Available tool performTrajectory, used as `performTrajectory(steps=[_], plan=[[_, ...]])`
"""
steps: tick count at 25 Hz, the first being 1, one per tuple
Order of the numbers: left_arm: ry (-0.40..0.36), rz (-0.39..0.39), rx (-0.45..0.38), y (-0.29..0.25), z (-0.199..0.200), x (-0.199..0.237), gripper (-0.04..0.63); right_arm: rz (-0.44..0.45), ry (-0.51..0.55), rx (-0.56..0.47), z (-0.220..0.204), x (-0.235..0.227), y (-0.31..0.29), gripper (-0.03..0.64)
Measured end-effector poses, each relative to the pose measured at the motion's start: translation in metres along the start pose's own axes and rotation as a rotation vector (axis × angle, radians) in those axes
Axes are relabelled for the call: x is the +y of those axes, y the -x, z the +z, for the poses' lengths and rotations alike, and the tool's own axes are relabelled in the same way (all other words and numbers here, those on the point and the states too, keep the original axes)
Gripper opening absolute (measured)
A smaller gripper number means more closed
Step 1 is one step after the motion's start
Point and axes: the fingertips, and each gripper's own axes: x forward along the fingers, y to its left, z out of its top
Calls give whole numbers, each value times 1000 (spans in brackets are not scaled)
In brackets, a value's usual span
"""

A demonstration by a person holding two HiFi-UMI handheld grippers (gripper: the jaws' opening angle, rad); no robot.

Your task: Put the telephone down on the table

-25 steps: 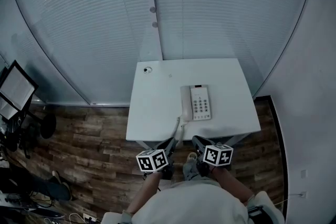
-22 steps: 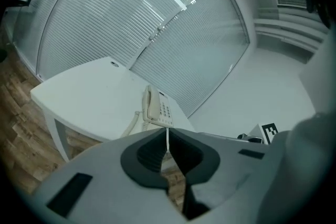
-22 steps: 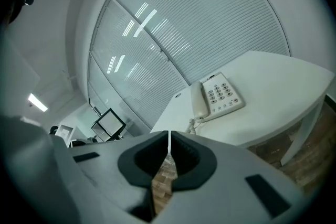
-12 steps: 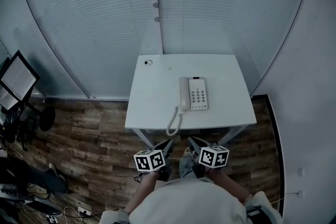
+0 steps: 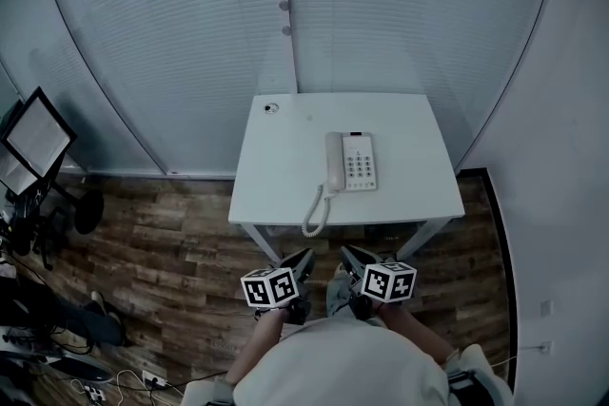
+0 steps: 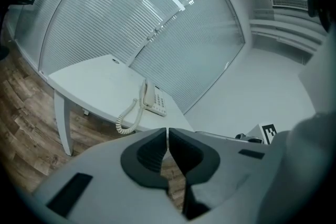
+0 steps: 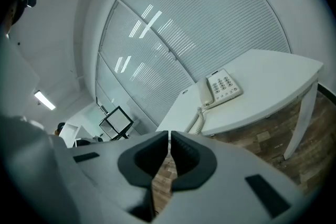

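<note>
Head view: the left hand-held gripper (image 5: 301, 257) and the right hand-held gripper (image 5: 348, 254) are both off the bench (image 5: 257, 195), short of its near edge, over the wood floor (image 5: 171, 252). Each has its jaws together with nothing between them. The telephone (image 5: 352, 162) lies flat at the middle of the bench, ahead of both and well apart from them. Its long axis runs from the bench's near edge toward its far edge. The right hand-held gripper is judged slightly nearer. The coiled cord (image 5: 314, 212) droops over the bench's near edge. Count: two hand-held grippers, one telephone, one cord, one bench, and one small round item (image 5: 270, 108) at the bench's far left corner.
</note>
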Motion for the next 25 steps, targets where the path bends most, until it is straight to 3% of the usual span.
performTrajectory(steps=[7,25], plan=[[-7,-13,5,-2,-5,-8,31,21,-48,1,-6,-4,6,20],[43,-14,12,1,-16,-5,31,28,-42,5,-11,-4,14,20]])
